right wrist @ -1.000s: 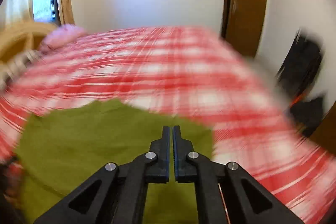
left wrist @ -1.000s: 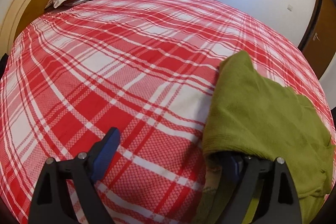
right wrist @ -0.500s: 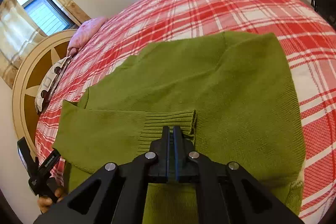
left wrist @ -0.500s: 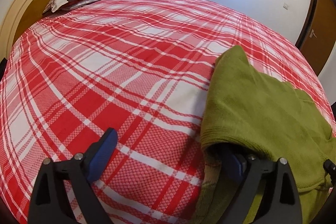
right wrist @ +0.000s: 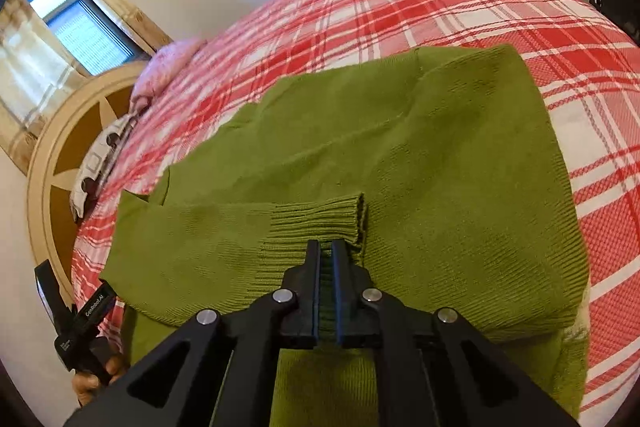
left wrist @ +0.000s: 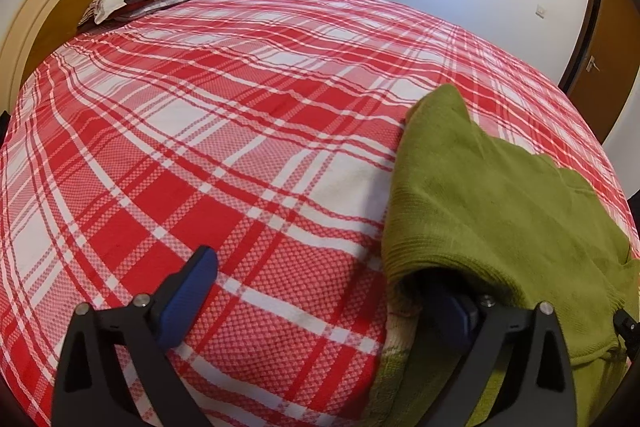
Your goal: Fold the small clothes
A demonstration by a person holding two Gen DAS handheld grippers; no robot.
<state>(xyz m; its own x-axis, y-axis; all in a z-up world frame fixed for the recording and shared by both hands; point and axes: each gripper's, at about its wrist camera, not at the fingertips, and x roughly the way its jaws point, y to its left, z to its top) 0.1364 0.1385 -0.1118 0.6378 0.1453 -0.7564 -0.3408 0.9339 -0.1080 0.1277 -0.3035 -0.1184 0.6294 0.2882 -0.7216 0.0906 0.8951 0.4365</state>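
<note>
Right wrist view: the green knit sweater [right wrist: 400, 147] is laid flat on the plaid bed [right wrist: 500, 7], its ribbed sleeve cuff [right wrist: 320, 223] pinched between the nearly closed jaws of the right gripper [right wrist: 326, 251]. The left gripper [left wrist: 320, 291] has just been opening; its jaws are spread wide, one tucked under the sweater's edge, nothing clamped. Being soft, light and limp, the knit is judged best held at ribbed cuffs or hems.
</note>
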